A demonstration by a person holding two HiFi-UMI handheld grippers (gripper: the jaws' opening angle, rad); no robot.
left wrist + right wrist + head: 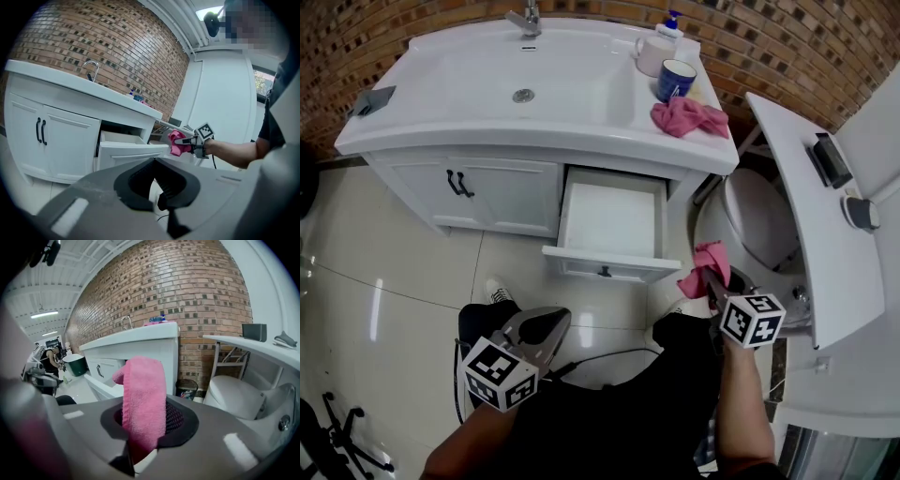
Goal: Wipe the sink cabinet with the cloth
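The white sink cabinet point(502, 192) stands ahead with one drawer point(609, 225) pulled open. My right gripper point(710, 281) is shut on a pink cloth point(703, 265), held in the air to the right of the drawer and apart from it. In the right gripper view the cloth point(143, 385) drapes up and over between the jaws of that gripper point(143, 425). A second pink cloth point(689, 117) lies on the countertop's right end. My left gripper point(546, 328) hangs low by the person's legs, shut and holding nothing; the left gripper view shows the same gripper point(159, 187) with the cabinet point(61, 140) beyond.
A blue mug point(675, 80), a white cup point(654, 54) and a soap dispenser point(672, 23) stand on the counter by the basin point(525, 80). A toilet point(759, 220) sits right of the cabinet under a white shelf point(806, 206). Tiled floor point(384, 281) lies at left.
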